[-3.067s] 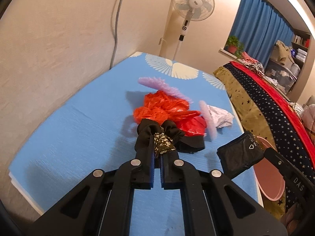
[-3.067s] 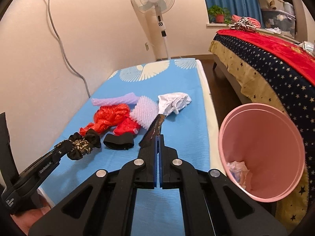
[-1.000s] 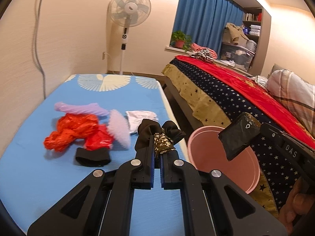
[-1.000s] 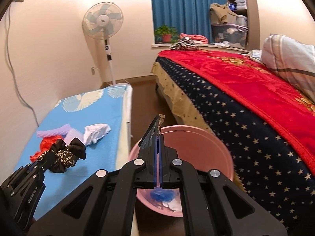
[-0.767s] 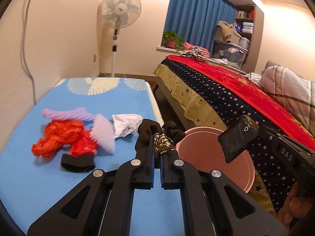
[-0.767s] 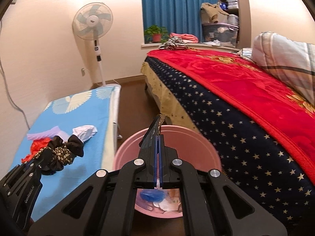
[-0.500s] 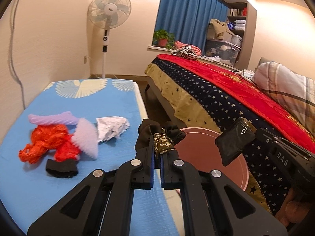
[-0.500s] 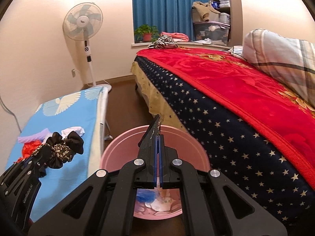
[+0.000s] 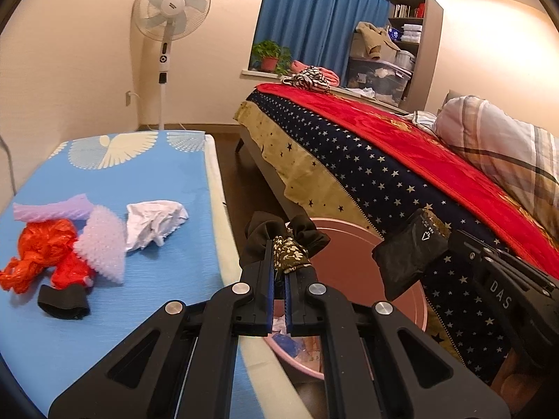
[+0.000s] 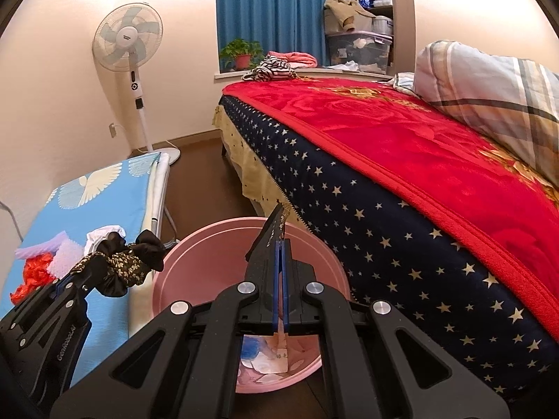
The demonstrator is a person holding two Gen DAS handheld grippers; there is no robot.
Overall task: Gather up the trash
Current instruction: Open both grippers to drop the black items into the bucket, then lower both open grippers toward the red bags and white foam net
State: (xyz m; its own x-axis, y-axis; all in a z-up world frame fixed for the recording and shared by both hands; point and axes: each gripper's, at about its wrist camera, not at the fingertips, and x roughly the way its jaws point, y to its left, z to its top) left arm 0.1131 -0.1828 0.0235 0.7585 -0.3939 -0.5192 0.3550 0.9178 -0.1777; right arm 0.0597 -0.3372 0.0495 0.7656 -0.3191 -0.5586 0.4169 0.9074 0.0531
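My left gripper (image 9: 278,262) is shut on a black and gold-patterned scrunchie (image 9: 287,241) and holds it over the near rim of the pink bin (image 9: 363,262). The scrunchie also shows in the right wrist view (image 10: 122,265). My right gripper (image 10: 281,244) is shut on a flat black wrapper (image 10: 274,230) above the pink bin (image 10: 209,244), which holds paper scraps (image 10: 269,356). The wrapper also shows in the left wrist view (image 9: 410,249).
On the blue mat (image 9: 139,181) lie a red plastic bag (image 9: 42,248), purple foam netting (image 9: 101,244), a crumpled white paper (image 9: 153,220) and a black band (image 9: 63,302). A bed with a red starred blanket (image 9: 401,160) stands right of the bin. A standing fan (image 9: 171,10) is at the back.
Both grippers have swung right from the mat to the pink bin, still holding the scrunchie and the wrapper. The bin now sits directly under them.
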